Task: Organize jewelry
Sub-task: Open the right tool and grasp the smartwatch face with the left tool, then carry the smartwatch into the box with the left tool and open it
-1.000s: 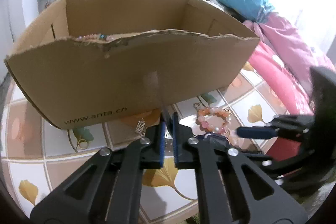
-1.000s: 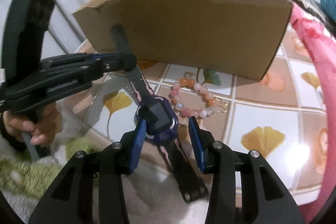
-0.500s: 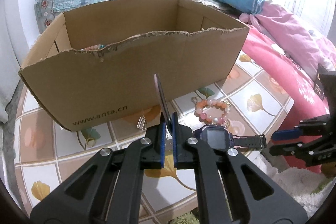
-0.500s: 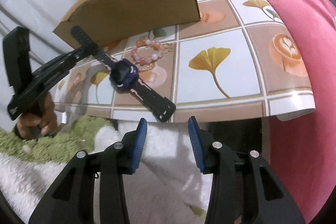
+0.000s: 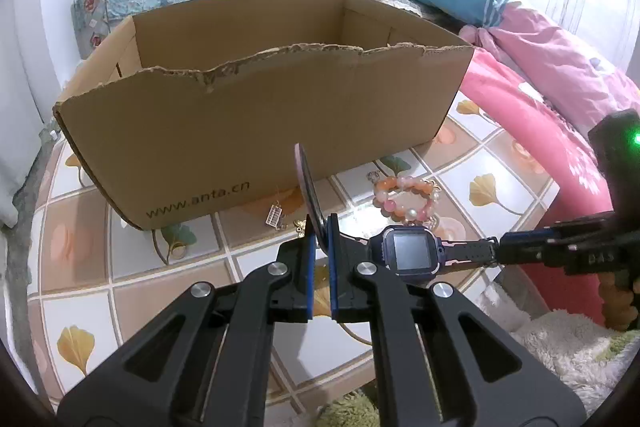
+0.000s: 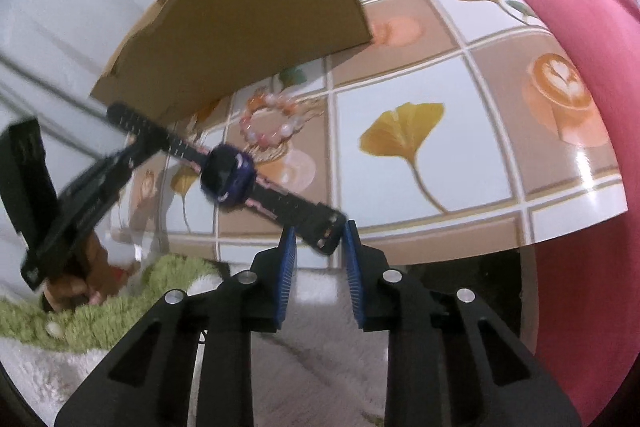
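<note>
While left fingers [image 5: 320, 231] clamp watch [image 5: 412, 253] strap, right fingers [image 6: 318, 241] closing around other end.

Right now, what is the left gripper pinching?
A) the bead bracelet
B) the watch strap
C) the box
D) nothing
B: the left gripper is shut on one strap of the watch, while the bracelet lies loose on the table by the box.

Our two black claws with blue pads

We are seeing the left claw [image 5: 320, 239] and right claw [image 6: 319, 247] as matte black angular frames with triangular cut-outs, silver screws [image 5: 276, 269] at the joints, ribbed blue pads [image 6: 286, 279] lining the fingers, and a green light [image 5: 637, 138] glowing on the right housing.
</note>
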The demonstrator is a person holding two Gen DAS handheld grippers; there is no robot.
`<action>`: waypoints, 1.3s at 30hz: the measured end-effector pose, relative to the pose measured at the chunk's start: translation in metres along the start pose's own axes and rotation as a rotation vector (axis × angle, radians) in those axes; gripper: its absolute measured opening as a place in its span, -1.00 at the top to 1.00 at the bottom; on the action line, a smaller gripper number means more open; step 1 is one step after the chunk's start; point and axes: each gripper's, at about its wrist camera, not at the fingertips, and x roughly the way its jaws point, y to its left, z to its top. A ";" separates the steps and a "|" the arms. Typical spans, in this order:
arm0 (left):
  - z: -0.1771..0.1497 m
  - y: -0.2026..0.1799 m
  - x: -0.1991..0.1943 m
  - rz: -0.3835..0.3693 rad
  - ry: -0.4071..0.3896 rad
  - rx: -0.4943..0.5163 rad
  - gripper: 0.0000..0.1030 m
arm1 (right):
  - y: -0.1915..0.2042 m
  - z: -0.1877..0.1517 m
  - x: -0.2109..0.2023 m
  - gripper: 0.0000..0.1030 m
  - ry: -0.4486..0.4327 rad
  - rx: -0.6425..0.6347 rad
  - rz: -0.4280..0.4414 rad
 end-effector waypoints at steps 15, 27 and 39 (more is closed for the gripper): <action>-0.006 -0.007 0.005 0.000 0.025 0.022 0.91 | -0.033 0.000 -0.005 0.50 -0.021 0.209 0.305; -0.006 -0.009 0.010 0.005 0.044 0.027 0.91 | -0.019 0.001 0.002 0.55 -0.011 0.185 0.292; 0.005 -0.018 -0.018 -0.016 -0.026 0.072 0.95 | 0.030 0.014 -0.038 0.91 -0.120 -0.019 0.144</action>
